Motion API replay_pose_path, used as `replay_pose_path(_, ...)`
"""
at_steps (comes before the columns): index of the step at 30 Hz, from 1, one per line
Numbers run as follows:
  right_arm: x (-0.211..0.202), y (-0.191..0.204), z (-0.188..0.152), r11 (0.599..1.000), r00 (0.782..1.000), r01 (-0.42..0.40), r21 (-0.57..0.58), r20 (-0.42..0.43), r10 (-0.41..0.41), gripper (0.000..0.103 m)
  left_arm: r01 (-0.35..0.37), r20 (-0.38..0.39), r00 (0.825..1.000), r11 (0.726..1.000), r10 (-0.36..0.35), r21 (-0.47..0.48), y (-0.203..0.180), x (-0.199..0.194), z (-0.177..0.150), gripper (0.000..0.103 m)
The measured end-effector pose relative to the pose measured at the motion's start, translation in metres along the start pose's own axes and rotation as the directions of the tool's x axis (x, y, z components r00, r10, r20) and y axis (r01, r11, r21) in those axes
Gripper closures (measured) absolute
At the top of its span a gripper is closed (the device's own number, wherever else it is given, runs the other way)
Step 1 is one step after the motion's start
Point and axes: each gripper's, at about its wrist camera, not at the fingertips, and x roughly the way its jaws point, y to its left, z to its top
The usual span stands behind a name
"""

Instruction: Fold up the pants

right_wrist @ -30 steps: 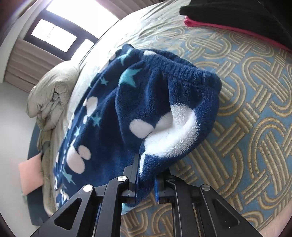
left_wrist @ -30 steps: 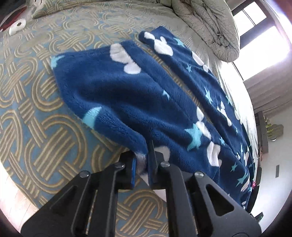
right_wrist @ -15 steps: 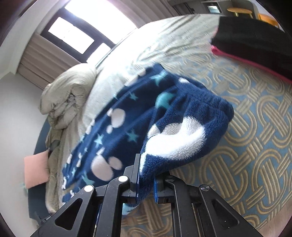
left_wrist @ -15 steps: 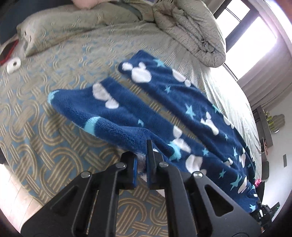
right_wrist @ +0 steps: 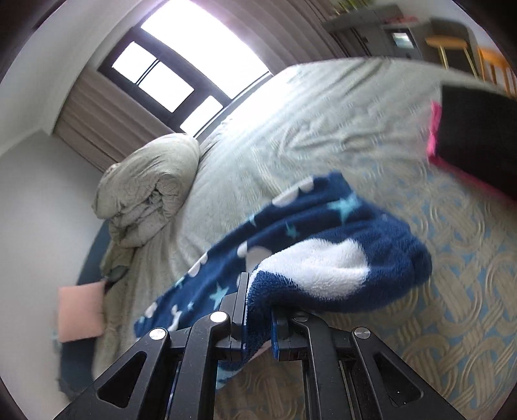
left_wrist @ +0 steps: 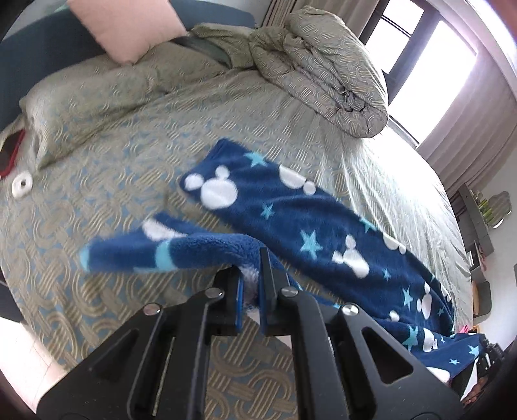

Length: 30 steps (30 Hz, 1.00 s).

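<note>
Pants [left_wrist: 290, 219] first: we have them pinched in both tools, navy fleece with white mouse-head shapes and pale blue stars. On our left tool [left_wrist: 250, 290], the fingers are clenched on a fold of fleece near one leg's hem, and that leg [left_wrist: 155, 250] hangs lifted off the bed, its pale blue cuff end sticking out to the left. Moving outward, the other leg lies flat on the bed [left_wrist: 97, 181], running away toward the lower right. Beyond it, a rolled quilt [left_wrist: 323, 71] sits by the window [left_wrist: 420, 55], a pink pillow [left_wrist: 126, 26] leans at the head of the bed, and a small white ring [left_wrist: 22, 187] lies on the cover at far left.

Over on our right tool [right_wrist: 258, 323], the fingers are clamped on the thick waistband end of the pants [right_wrist: 323, 258], a big white patch right above the grip, and that end is raised clear of the patterned cover [right_wrist: 452, 290]. From there the fabric trails back and down to the left. Further out we see a black folded stack [right_wrist: 478, 135] with a pink layer under it at the right edge, blurred. The quilt roll [right_wrist: 152, 190] lies below the window [right_wrist: 168, 74], with the pink pillow [right_wrist: 79, 313] low on the left.
</note>
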Motion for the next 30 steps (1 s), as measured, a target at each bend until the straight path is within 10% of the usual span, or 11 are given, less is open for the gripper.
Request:
replay_pose_path(18,0.116,0.024,0.085,0.988,0.983,0.152,-0.036,-0.093,-0.155,0.094,-0.145,-0.122,0.980,0.985,0.157,0.098,-0.075,0.106,0.096,0.095)
replay_pose_path(24,0.182,0.018,0.106,0.969,0.953,0.240,-0.053,-0.178,-0.246,0.094,-0.198,-0.213,0.950,0.969,0.226,0.145,-0.089,0.173,0.117,0.094)
replay_pose_path(30,0.254,0.007,0.114,0.925,0.878,0.357,-0.132,-0.290,-0.380,0.087,-0.189,-0.291,0.930,0.972,0.223,0.142,-0.094,0.231,0.128,0.090)
